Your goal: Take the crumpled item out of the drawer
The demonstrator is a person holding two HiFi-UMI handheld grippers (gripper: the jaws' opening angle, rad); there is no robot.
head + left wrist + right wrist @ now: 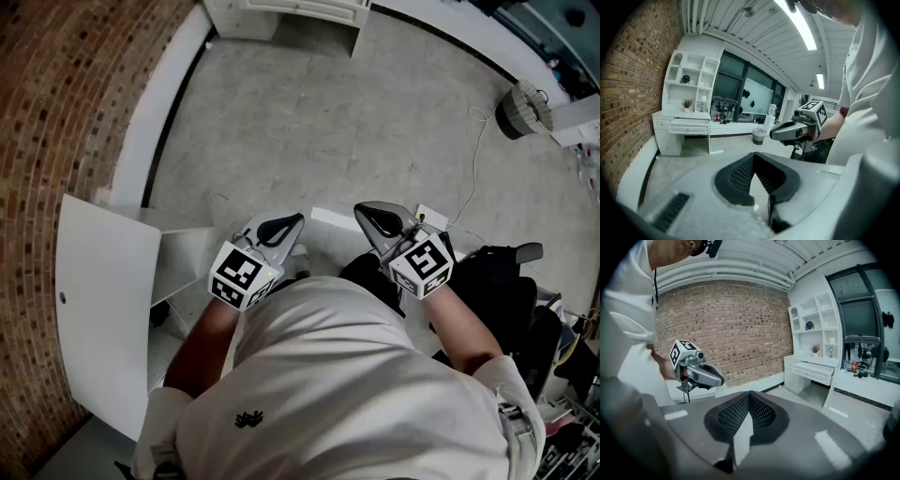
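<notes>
I see no crumpled item in any view. A white desk (682,125) with drawers stands by the far wall, and one drawer (689,126) looks pulled out a little; the same desk (811,371) appears in the right gripper view and at the top edge of the head view (291,11). My left gripper (292,222) and right gripper (366,214) are held up in front of the person's chest, tips pointing away. The left gripper's (753,158) jaws meet with nothing between them. The right gripper's (750,395) jaws are shut and empty too. Each shows in the other's view: right gripper (797,129), left gripper (696,371).
A white cabinet (103,309) with its door swung open stands close at the left, against the brick wall (56,103). A waste basket (520,108) sits at the far right, and a black chair (506,281) is next to the person's right arm. Grey floor (328,131) stretches to the desk.
</notes>
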